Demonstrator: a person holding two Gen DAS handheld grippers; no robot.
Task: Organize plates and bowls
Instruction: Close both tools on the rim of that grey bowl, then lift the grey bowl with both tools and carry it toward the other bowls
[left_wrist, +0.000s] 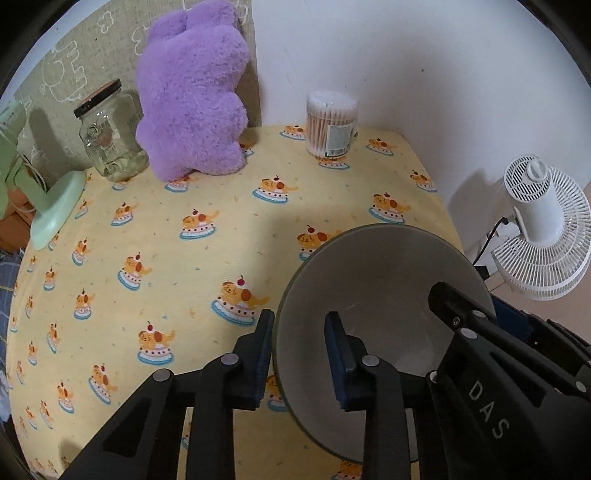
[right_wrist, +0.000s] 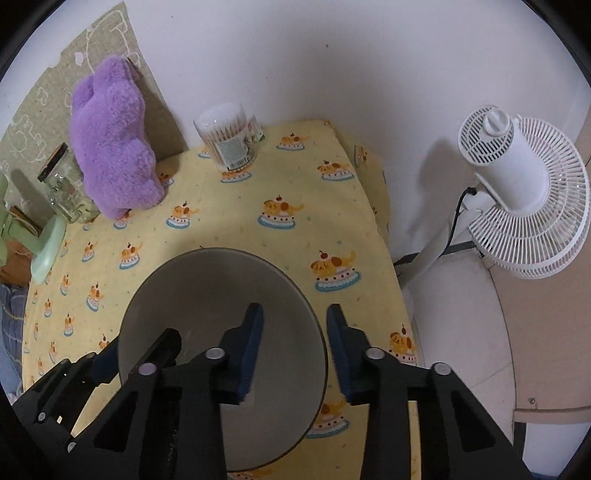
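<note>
A grey bowl with a dark rim sits on the yellow patterned tablecloth near the table's right edge. My left gripper is open, its jaws straddling the bowl's left rim, one finger outside and one inside. My right gripper is open and straddles the same bowl's right rim, one finger inside, one outside. The right gripper's body shows in the left wrist view, and the left gripper's body in the right wrist view. No plates are in view.
At the back stand a purple plush toy, a glass jar, and a cotton-swab tub. A green lamp base is at the left. A white fan stands off the table's right edge.
</note>
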